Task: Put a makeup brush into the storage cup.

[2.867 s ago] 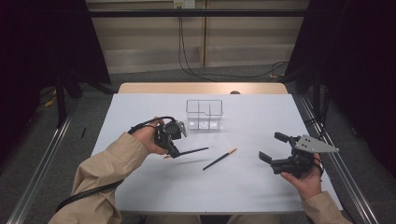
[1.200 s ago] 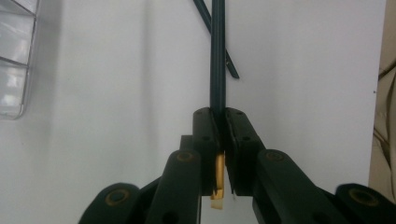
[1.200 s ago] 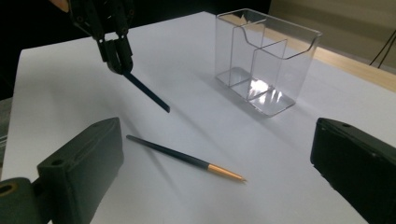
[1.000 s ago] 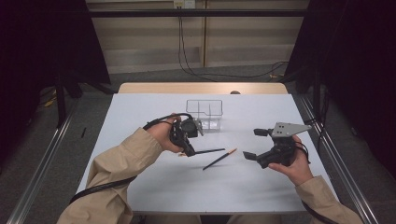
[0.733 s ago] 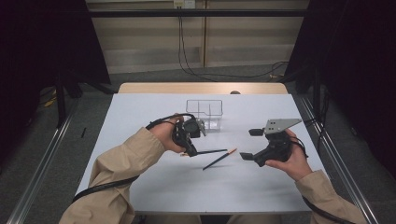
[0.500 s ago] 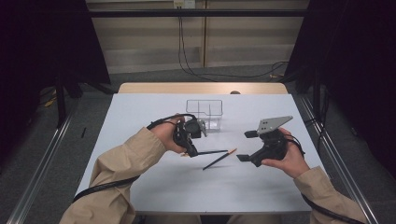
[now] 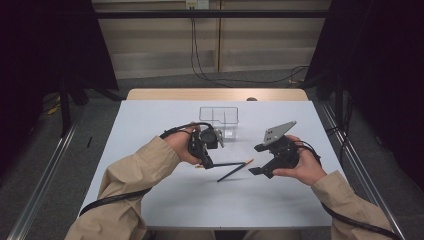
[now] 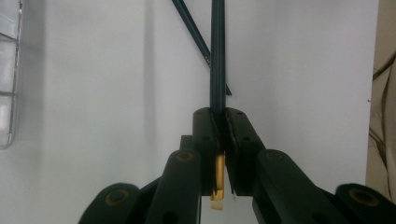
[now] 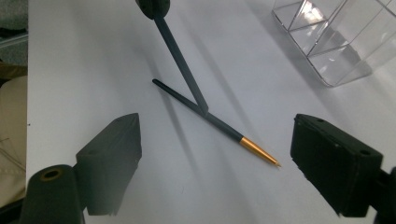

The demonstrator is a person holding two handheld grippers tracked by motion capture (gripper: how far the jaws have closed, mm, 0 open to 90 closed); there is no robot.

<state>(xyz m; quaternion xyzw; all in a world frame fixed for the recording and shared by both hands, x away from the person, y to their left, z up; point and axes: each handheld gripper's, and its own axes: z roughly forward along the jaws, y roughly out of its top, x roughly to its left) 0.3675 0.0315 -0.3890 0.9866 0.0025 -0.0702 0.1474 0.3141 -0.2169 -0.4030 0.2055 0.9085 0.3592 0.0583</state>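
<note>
The left tool [image 7: 206, 159] clamps 1 dark pen [image 8: 217, 70], its far end over a second pen [image 9: 212, 120] lying on the white desk [image 7: 150, 120]. The right tool [image 9: 215, 158] has just been closing, jaws wide with nothing between them, pointed at that second pen near the clear organizer [image 7: 220, 116].

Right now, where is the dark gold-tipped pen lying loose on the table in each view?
High view: loose dark pen near picture centre.
Left gripper view: pen at top centre, behind the held pen.
Right gripper view: pen at centre, tip lower right.
Shared landmark: clear plastic divided box.
</note>
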